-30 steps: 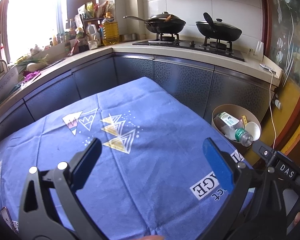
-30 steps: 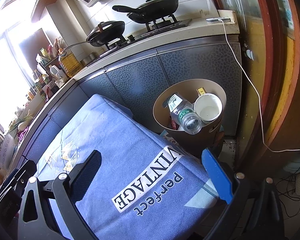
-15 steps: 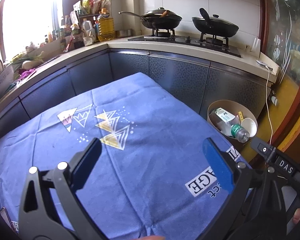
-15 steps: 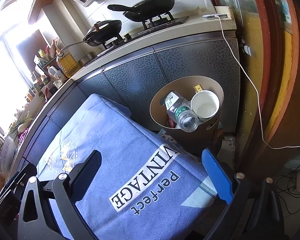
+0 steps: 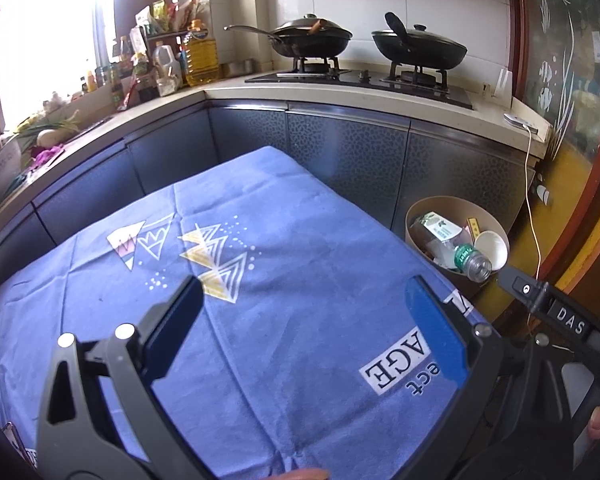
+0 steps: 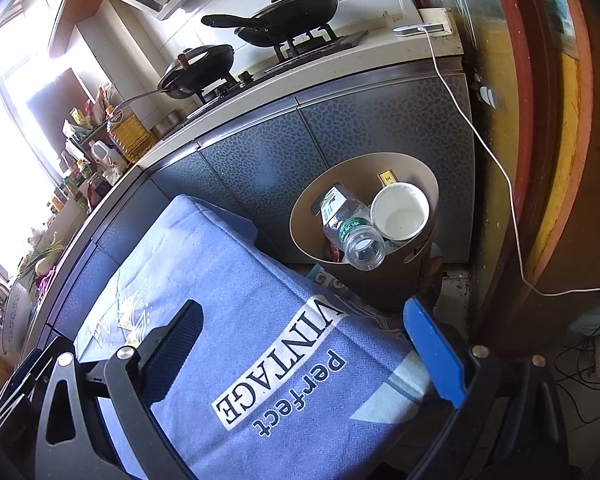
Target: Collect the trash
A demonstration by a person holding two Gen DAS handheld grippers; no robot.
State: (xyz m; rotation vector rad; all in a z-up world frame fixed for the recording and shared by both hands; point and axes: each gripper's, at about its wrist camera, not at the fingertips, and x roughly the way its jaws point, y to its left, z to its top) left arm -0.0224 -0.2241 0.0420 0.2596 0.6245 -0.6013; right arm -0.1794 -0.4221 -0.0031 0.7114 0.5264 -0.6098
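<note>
A tan round bin (image 5: 420,208) (image 6: 428,172) stands on the floor past the table's right corner. Inside it lie a clear plastic bottle (image 5: 456,252) (image 6: 352,228) with a green label, a white paper cup (image 5: 494,246) (image 6: 400,216) and a small yellow packet (image 6: 388,178). My left gripper (image 5: 304,300) hovers open over the blue tablecloth (image 5: 280,240), nothing between its fingers. My right gripper (image 6: 304,316) is open too, above the cloth's "perfect VINTAGE" print (image 6: 284,364), short of the bin. The right tool's body (image 5: 556,316) shows at the left view's right edge.
A kitchen counter (image 5: 380,98) wraps behind the table, with two black pans on a stove (image 5: 360,76), oil bottles (image 5: 200,54) and vegetables (image 5: 48,132). A white cable (image 6: 496,152) hangs from the counter's end to the floor beside a red-framed door (image 6: 548,120).
Both grippers stay open and empty. Both views have shifted slightly: the bin sits a little lower and more leftward in the right wrist view; the left view has tilted up toward the counter.
</note>
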